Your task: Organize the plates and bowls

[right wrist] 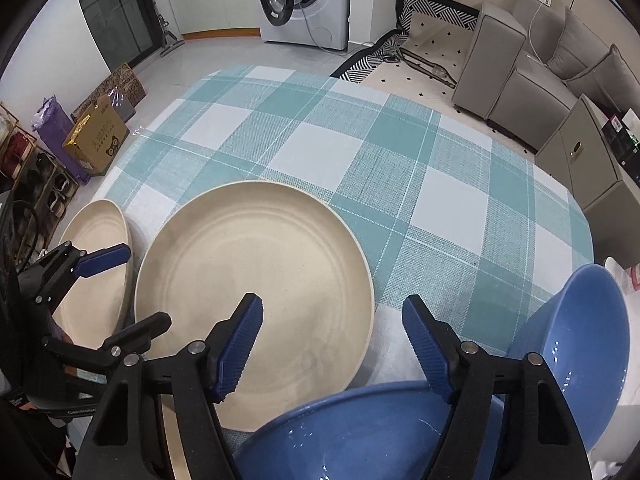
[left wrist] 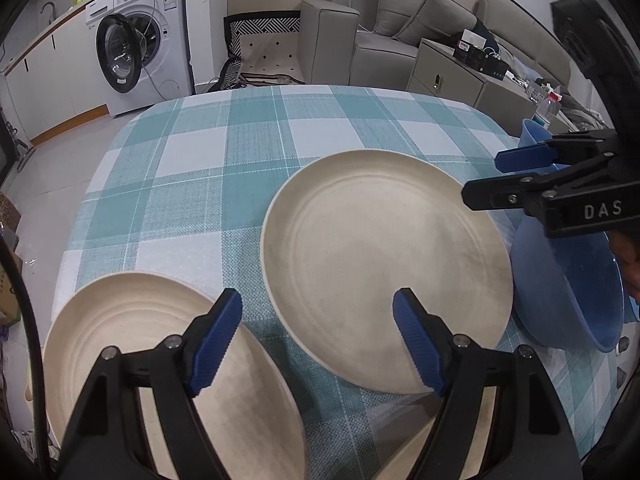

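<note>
Nothing is looking stacked yet: left of the big plate (left wrist: 384, 276), a second plate (left wrist: 160, 344) is lying apart, the left gripper (left wrist: 316, 344) hanging over the gap with jaws parted and empty. Right of the big plate, two blue bowls (right wrist: 384, 436) are sitting separately, the right gripper (right wrist: 332, 348) hovering half-wide, holding nothing.
</note>
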